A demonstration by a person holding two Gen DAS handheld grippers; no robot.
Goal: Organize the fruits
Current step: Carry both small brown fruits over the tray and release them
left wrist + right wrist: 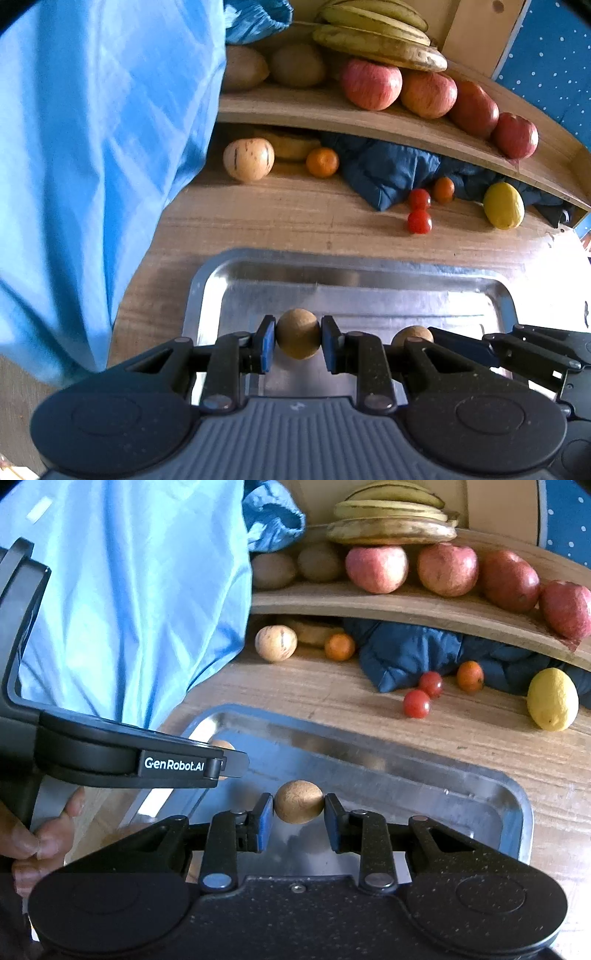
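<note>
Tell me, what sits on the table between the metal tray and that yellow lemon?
Nothing: in the right wrist view, only bare wooden tabletop separates the metal tray from the lemon. The two cherry tomatoes lie off to the side.

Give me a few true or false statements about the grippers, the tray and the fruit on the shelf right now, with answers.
1. Each gripper holds a small brown round fruit over the metal tray. True: left gripper, right gripper.
2. The bananas lie under the apples. False: they rest on top of the apples.
3. The lemon is in the tray. False: it sits on the wooden table.
4. Two cherry tomatoes lie on the table beyond the tray. True.
</note>
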